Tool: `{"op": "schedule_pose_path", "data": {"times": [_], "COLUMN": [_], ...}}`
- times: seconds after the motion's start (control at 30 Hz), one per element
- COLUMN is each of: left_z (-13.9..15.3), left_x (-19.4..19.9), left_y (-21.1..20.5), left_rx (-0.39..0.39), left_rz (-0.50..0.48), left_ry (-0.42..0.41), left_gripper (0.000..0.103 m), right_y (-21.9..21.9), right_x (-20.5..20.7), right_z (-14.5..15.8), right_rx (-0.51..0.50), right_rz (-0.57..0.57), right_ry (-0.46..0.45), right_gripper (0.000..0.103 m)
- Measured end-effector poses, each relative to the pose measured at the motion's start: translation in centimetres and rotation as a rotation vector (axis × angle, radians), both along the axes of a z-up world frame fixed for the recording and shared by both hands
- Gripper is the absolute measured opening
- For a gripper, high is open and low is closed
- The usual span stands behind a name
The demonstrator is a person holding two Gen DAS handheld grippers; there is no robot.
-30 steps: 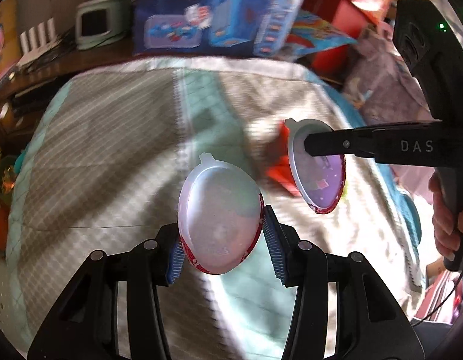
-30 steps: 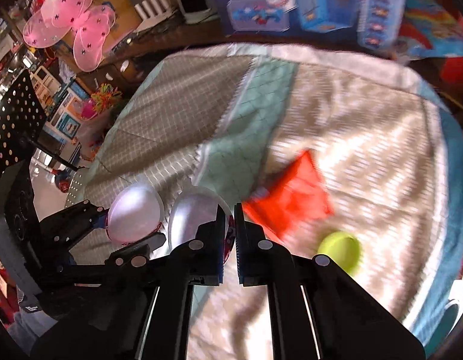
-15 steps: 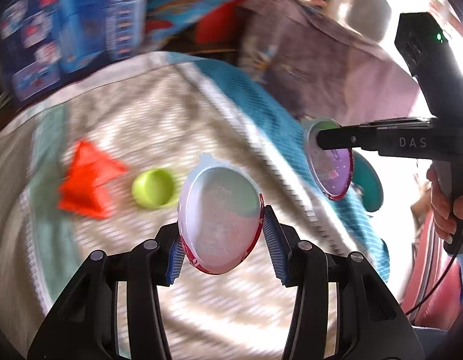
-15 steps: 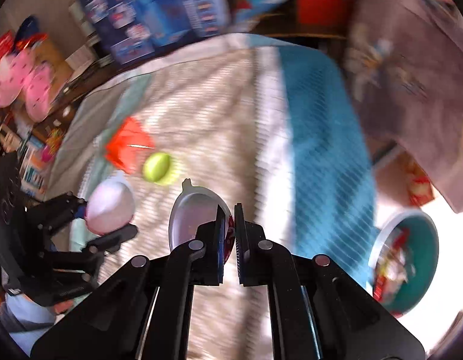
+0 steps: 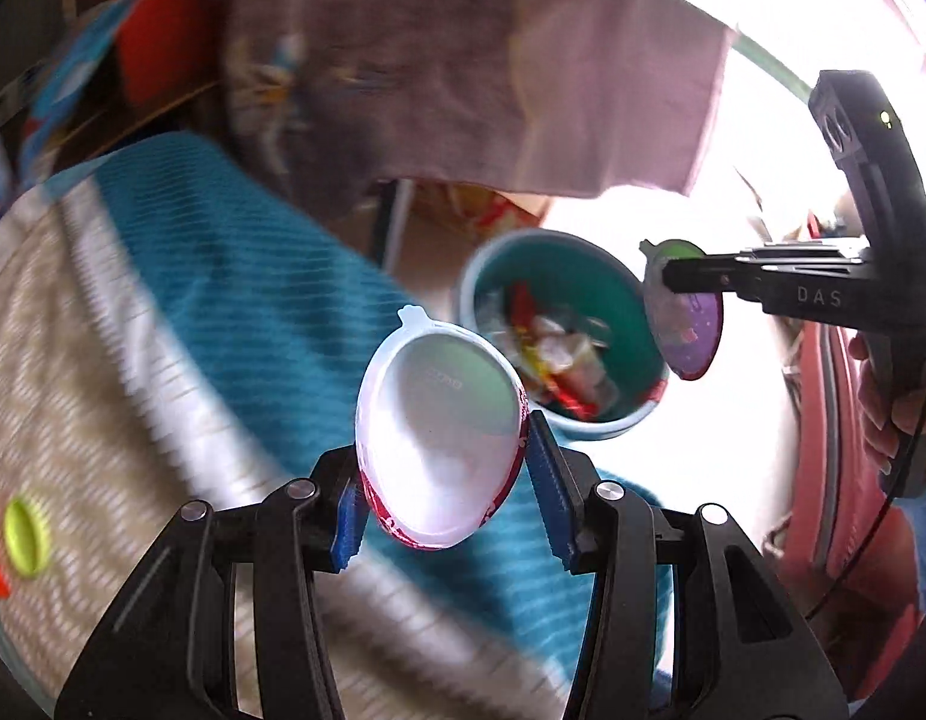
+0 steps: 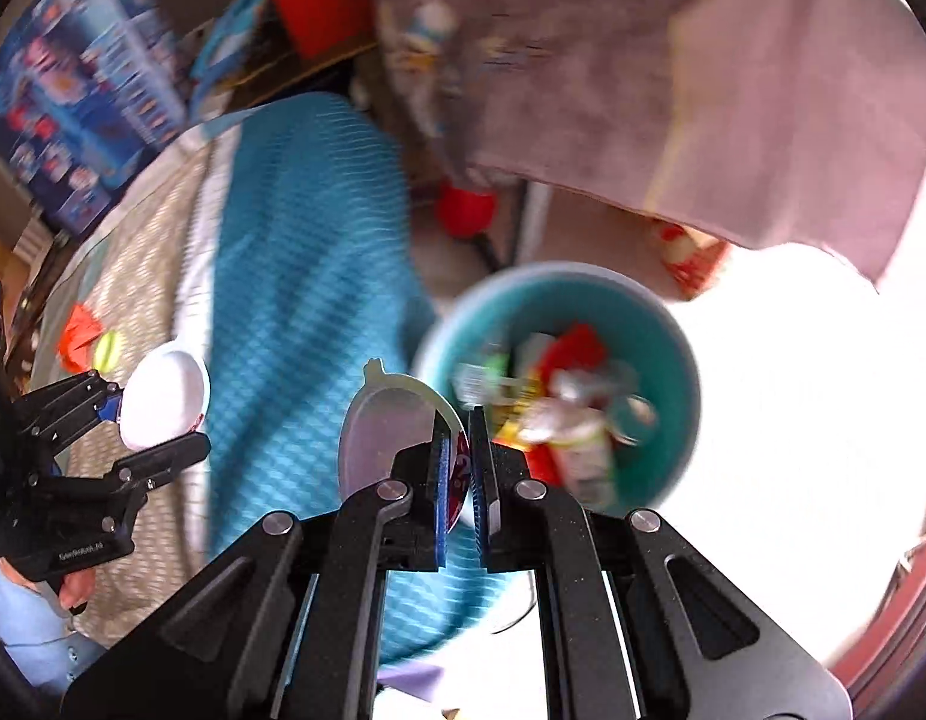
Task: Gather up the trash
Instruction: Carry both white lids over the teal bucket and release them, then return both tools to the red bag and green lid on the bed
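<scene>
My left gripper (image 5: 442,483) is shut on a white egg-shaped plastic shell half with a red rim (image 5: 439,438); it also shows in the right wrist view (image 6: 163,396). My right gripper (image 6: 461,420) is shut on the rim of a second shell half (image 6: 385,438), seen edge-on in the left wrist view (image 5: 685,324). A teal trash bin (image 6: 673,348) holding wrappers stands on the floor beyond the bed edge, just ahead of both shells; it also shows in the left wrist view (image 5: 589,264).
A teal and grey-checked bed cover (image 5: 235,300) lies left. A red wrapper (image 6: 76,330) and a green cap (image 6: 106,348) lie on it. A pinkish cloth (image 6: 643,90) hangs behind the bin. Toy boxes (image 6: 85,90) stand far left.
Both grippers swung right off the bed with their shell halves. The teal bin has come into the middle of both views; the red wrapper and green cap have slid far left.
</scene>
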State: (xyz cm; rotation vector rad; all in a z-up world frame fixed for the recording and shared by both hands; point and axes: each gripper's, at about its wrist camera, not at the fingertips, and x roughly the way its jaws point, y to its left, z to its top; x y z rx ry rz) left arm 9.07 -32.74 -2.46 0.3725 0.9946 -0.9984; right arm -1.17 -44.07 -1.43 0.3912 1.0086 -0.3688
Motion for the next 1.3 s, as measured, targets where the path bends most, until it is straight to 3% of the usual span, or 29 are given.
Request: {"op": "schedule_pose_path", "data": {"times": [0.23,0.5,0.57,0.73,1.0,1.07,1.13,1.17,1.3], "left_z": [-2.4,-5.0,-5.3,-6.0,-5.8,-5.5,-5.1,-4.9,-4.0], "left_x": [-1.7,-0.8,-0.3,0.3,1.5,1.4,1.3,1.3,1.1], "left_y": [-7.9,-12.8,-13.6,-14.4,-12.6,-12.0,-11.3,-11.1,-9.9], "left_rx": [0.043,0.073,0.074,0.08,0.07,0.066,0.062,0.06,0.046], "left_rz": [-0.096,-0.131,-0.129,-0.118,-0.061,-0.052,-0.046,-0.041,-0.019], "left_ry": [0.03,0.063,0.071,0.049,0.054,0.048,0.04,0.037,0.028], "left_gripper": [0.048,0.049,0.05,0.066,0.079,0.083,0.087,0.088,0.092], "right_y": [-4.2,-7.1,-7.7,-8.5,-8.7,-8.5,-8.4,-8.2,-7.5], "right_x": [-2.1,-1.3,-0.9,0.1,1.3,1.4,1.3,1.2,0.9], "right_z": [-2.7,-4.6,-4.9,-5.4,-5.5,-5.5,-5.3,-5.0,-4.1], "right_rx": [0.024,0.042,0.046,0.045,0.048,0.053,0.052,0.044,0.033], "right_rz": [-0.067,-0.094,-0.097,-0.094,-0.078,-0.079,-0.082,-0.086,-0.088], "right_ry": [0.011,0.037,0.046,0.065,0.072,0.074,0.068,0.06,0.058], "right_gripper": [0.007,0.007,0.007,0.007,0.011,0.015,0.047,0.053,0.064]}}
